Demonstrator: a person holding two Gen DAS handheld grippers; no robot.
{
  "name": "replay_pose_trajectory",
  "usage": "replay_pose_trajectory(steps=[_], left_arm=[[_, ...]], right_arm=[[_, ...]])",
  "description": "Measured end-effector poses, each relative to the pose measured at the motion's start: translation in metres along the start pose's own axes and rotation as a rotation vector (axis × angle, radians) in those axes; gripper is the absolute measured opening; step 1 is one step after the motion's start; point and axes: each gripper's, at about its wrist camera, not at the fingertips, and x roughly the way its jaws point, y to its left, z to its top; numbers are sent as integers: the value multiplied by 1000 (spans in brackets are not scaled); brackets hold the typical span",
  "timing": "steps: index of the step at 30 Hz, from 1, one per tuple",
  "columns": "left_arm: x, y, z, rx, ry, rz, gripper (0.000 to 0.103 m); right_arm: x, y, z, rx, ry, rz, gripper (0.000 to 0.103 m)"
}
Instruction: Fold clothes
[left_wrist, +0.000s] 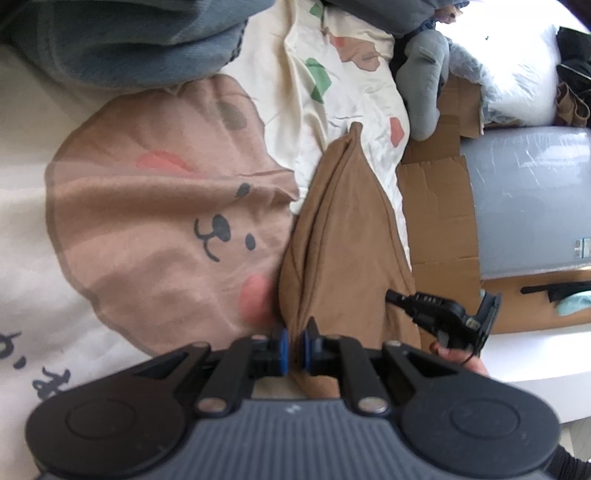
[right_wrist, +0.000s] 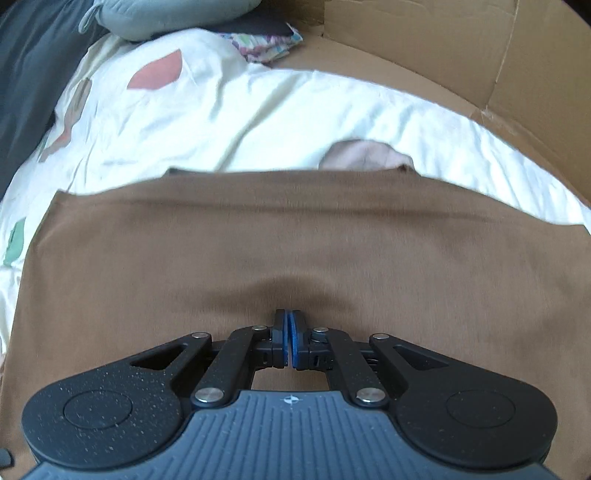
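The left claw (left_wrist: 294, 349) is pinched on a fold of brown cloth (left_wrist: 343, 236), which rises between its blue pads (left_wrist: 283, 347) and stretches away in a narrowing ridge over the bed. Just left of that ridge lies a pink bear-face print (left_wrist: 166, 206) on the bedcover, with a cream sheet (left_wrist: 343, 92) patterned in green and red patches beyond it. At the right of this view a hand (left_wrist: 461, 360) holds a black device with a cable, and past the bed edge sit flattened cardboard (left_wrist: 439, 218) and a grey plastic-wrapped block (left_wrist: 528, 199). Blue-grey fabric (left_wrist: 122, 40) fills the top left corner. The right claw (right_wrist: 289, 341) has its jaws nearly together, tips pressed into the same brown cloth (right_wrist: 295, 236), which puckers around them; whether a pinch of fabric sits between the pads cannot be told. In this view the cloth spreads wide and flat across the bed. Beyond its far edge lies the cream sheet (right_wrist: 258, 110), a pinkish bump (right_wrist: 365, 155) peeking over the edge, and a cardboard wall (right_wrist: 461, 48) curving along the right.
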Motion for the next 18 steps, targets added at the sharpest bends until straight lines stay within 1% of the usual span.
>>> replay_pose_trajectory(steps=[8, 18], left_arm=[[0, 0, 2, 11, 15, 8, 8], [-1, -3, 3, 16, 15, -1, 8]], right_arm=[[14, -6, 24, 37, -32, -1, 7], [21, -9, 51, 44, -74, -4, 7]])
